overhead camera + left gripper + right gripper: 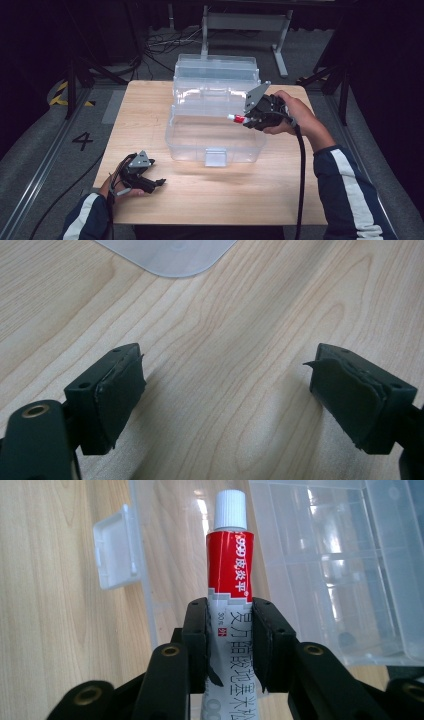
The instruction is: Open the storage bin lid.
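Tube [229, 560] in right gripper [230, 645] points cap-first over clear box [320, 570].

Item count: one wooden surface [210, 200], one clear plastic storage box [215, 140] with one latch tab [216, 157] on its front wall and one raised tray section [216, 82] at the rear, and one red-and-white tube [231, 570] fitted with one white cap [230, 509]. Two hand-held grippers are present, the left gripper [159, 183] and the right gripper [246, 120], each with two black fingers [120, 390] and one trailing cable [301, 165]. One floor marking, the digit 4 [82, 140], lies left of the surface.
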{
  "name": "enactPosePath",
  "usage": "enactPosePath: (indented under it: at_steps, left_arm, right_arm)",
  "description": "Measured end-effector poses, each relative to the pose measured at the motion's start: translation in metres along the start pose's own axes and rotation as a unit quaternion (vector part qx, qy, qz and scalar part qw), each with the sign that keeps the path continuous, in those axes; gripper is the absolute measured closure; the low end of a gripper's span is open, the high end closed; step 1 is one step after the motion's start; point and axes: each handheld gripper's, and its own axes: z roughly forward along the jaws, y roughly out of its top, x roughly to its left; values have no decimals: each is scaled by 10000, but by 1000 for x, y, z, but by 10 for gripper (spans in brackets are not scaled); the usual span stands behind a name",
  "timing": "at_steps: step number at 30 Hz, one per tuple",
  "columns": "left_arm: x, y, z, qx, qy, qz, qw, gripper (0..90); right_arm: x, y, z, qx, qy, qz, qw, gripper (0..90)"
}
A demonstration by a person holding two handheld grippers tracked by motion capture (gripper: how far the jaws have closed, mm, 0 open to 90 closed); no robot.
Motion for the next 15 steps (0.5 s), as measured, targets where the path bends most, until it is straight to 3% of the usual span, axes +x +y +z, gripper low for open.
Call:
enactPosePath:
  at_steps: [4, 15]
  left_arm:
    - [0, 0, 0, 0, 3, 4, 10000, 144]
    - [0, 0, 0, 0, -1, 1, 10000, 144]
  right_arm:
    - [-4, 1, 7, 81, -65, 48, 9999, 705]
    - [-15, 8, 33, 278, 158, 70, 9995, 705]
